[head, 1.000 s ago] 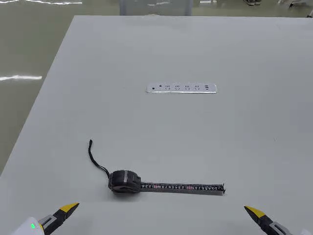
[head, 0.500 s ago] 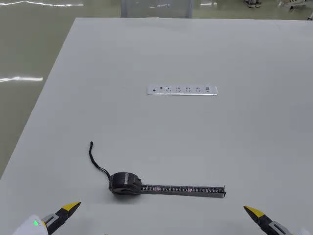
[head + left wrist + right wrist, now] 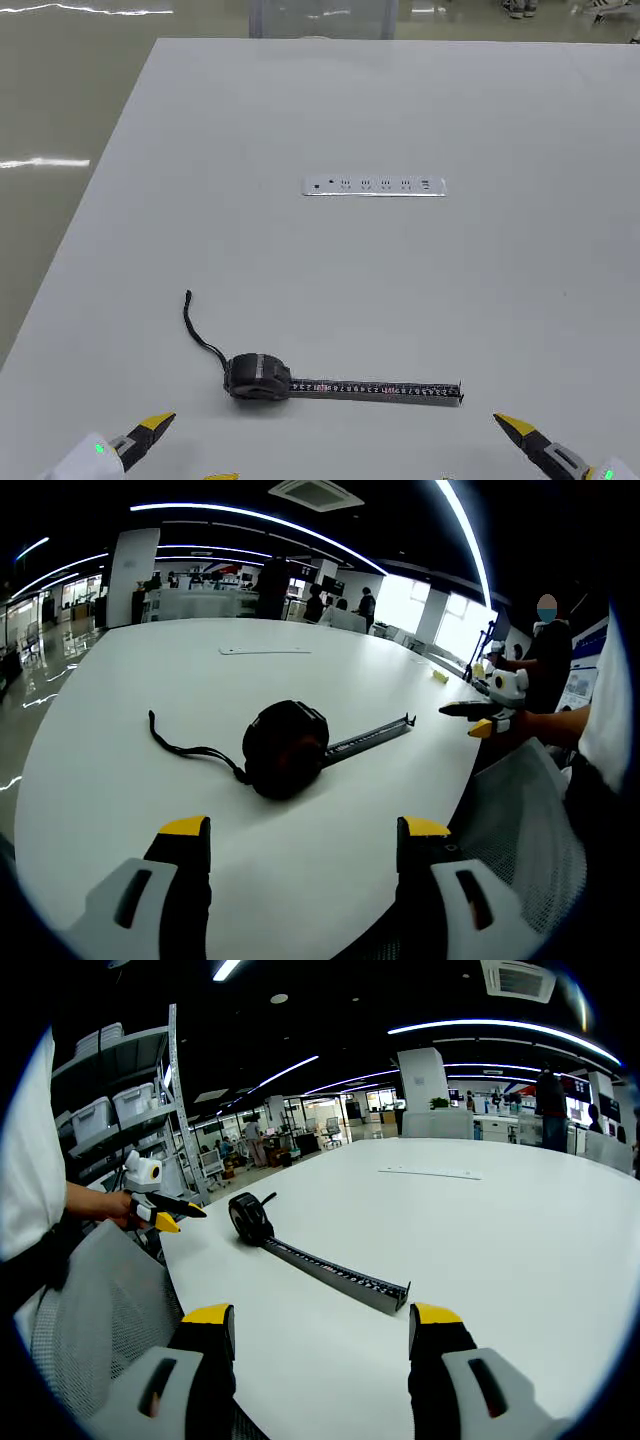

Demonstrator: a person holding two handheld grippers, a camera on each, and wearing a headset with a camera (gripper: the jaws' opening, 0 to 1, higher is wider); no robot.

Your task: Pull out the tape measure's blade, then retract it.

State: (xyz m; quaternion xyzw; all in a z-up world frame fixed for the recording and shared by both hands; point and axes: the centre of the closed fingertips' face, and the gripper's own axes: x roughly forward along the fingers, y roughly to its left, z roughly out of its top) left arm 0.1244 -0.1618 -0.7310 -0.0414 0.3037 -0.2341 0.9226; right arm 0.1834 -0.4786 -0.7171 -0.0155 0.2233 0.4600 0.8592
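Blade (image 3: 380,390) lies extended from case (image 3: 256,377) near the counter (image 3: 400,280) front edge. Left gripper (image 3: 297,828) and right gripper (image 3: 322,1315): jaws apart, clear of both. Retraction appears next: steady the case, feed the blade in.

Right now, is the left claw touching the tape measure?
Apart. The left gripper view shows bare table between the left claw and the tape measure.

Head view bright, even, sharp; glare streaks on floor (image 3: 60,100) far left; faint shadow under tape measure (image 3: 256,375). Gripper views: dim room w/ ceiling light strips (image 3: 240,514), table (image 3: 100,780) bright, edges fisheye-bent, bkgd soft.
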